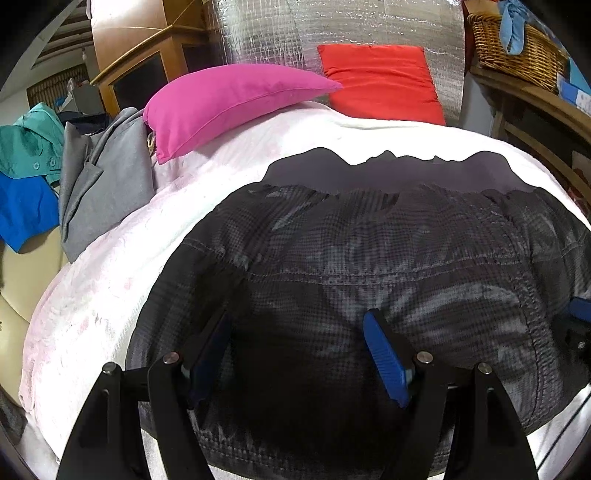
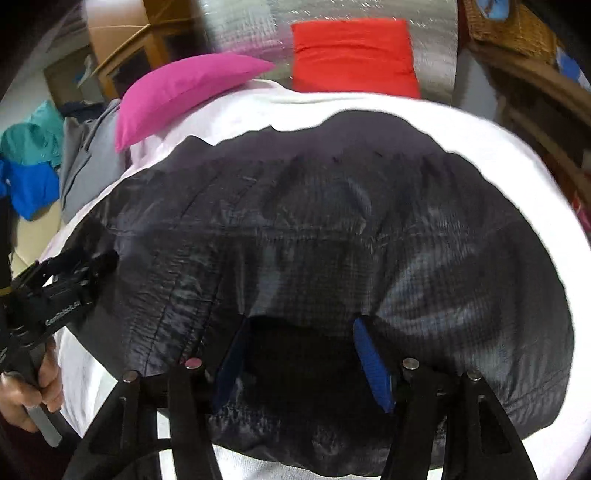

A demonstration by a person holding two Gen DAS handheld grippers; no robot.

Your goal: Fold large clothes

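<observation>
Nearby, pink pillow (image 1: 229, 99), red pillow (image 1: 380, 83), clothes pile (image 1: 74, 173)

The jacket (image 1: 369, 258) is dark grey with a fine check, its lining edge plain dark purple-grey. The bed cover (image 1: 110, 288) under it is white with a faint pink mottling. One pillow (image 1: 229, 103) is magenta, the other pillow (image 1: 380, 81) red. A silver quilted foil sheet (image 1: 332, 26) shows a grid pattern. At the side lie a plain grey garment (image 1: 99, 184), a teal one (image 1: 26, 147) and a bright blue one (image 1: 26, 210). The basket (image 1: 517, 48) is tan wicker. Each claw is black with blue pads (image 1: 384, 358).
</observation>
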